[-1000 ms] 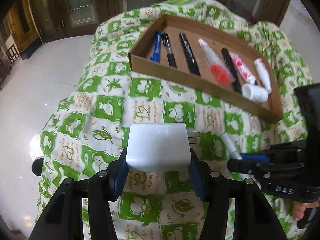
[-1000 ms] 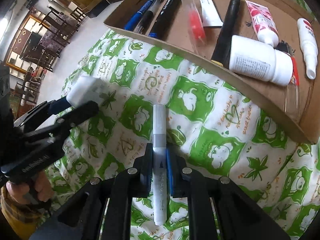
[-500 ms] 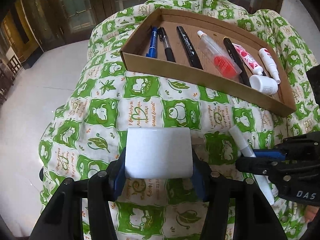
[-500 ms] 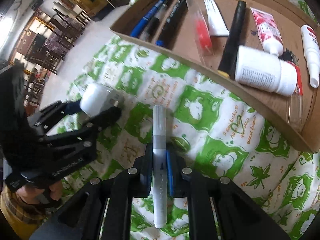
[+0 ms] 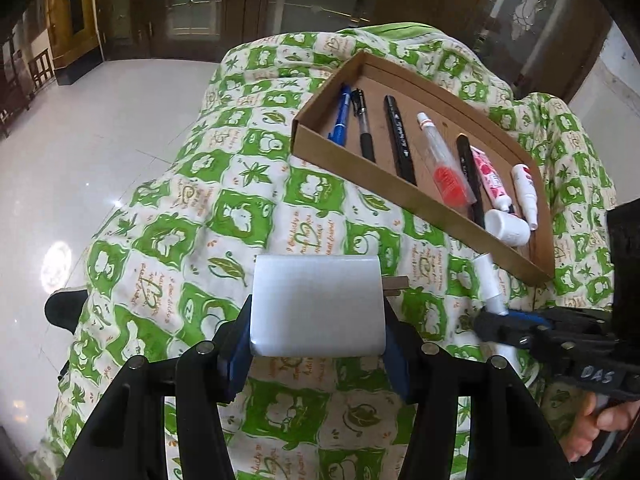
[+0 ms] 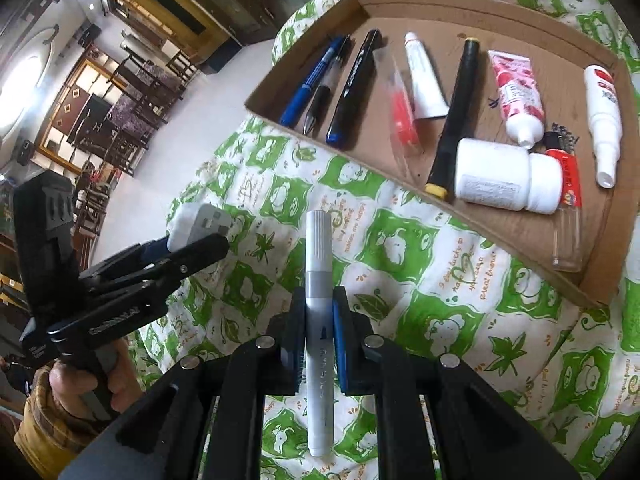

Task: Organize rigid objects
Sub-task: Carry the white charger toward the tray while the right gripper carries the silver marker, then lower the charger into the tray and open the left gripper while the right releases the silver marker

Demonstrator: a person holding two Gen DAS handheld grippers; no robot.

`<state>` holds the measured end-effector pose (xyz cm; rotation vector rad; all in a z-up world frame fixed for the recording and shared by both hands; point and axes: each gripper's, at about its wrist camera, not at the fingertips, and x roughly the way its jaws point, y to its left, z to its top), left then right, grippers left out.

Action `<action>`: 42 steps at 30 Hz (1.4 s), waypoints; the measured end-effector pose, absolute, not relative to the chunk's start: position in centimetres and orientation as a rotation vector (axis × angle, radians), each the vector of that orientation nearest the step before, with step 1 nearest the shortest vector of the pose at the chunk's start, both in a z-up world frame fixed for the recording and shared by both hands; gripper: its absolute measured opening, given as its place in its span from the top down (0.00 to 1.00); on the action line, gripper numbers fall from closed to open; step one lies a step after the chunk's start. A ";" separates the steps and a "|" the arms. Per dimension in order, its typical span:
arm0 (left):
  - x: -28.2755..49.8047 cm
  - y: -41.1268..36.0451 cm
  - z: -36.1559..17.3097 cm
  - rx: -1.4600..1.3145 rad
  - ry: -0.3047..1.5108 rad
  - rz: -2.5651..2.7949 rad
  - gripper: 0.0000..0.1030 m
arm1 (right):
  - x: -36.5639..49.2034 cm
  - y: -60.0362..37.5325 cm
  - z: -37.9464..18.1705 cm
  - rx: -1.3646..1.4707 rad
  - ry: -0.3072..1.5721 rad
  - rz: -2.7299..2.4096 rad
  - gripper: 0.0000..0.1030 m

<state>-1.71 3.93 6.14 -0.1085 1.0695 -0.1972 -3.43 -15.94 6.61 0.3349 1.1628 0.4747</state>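
My left gripper (image 5: 318, 340) is shut on a white plug adapter (image 5: 318, 304), held above the green patterned cloth. From the right wrist view the adapter (image 6: 196, 222) shows its metal prongs, gripped by the left gripper (image 6: 192, 244). A white marker (image 6: 318, 264) stands lengthwise in my right gripper (image 6: 319, 320), which is shut on its barrel. In the left wrist view the right gripper (image 5: 500, 322) holds the marker (image 5: 488, 280) just short of the cardboard tray (image 5: 360, 168). The tray (image 6: 500, 224) lies ahead of both grippers.
The tray holds a blue pen (image 6: 312, 80), black pens, tubes, a white bottle (image 6: 504, 176) and a small spray bottle (image 6: 602, 120). The green-and-white cloth (image 5: 240, 216) drapes over the table's edges. White tiled floor (image 5: 80, 140) lies to the left. Hands grip both handles.
Both grippers have lifted a little with the adapter and the marker still held. The left wrist has rolled, so the tray now sits tilted and further right in its view.
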 end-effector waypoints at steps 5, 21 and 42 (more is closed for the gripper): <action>-1.7 3.7 6.1 -0.088 1.065 -0.201 0.43 | -4.0 -18.3 7.8 0.390 1.112 0.452 0.88; -1.8 3.6 6.4 -0.082 1.049 -0.204 0.43 | -3.9 -19.0 8.1 0.420 1.097 0.421 0.88; 0.2 2.1 9.0 -0.043 0.994 -0.243 0.43 | -3.2 -25.2 10.2 0.568 0.980 0.336 0.88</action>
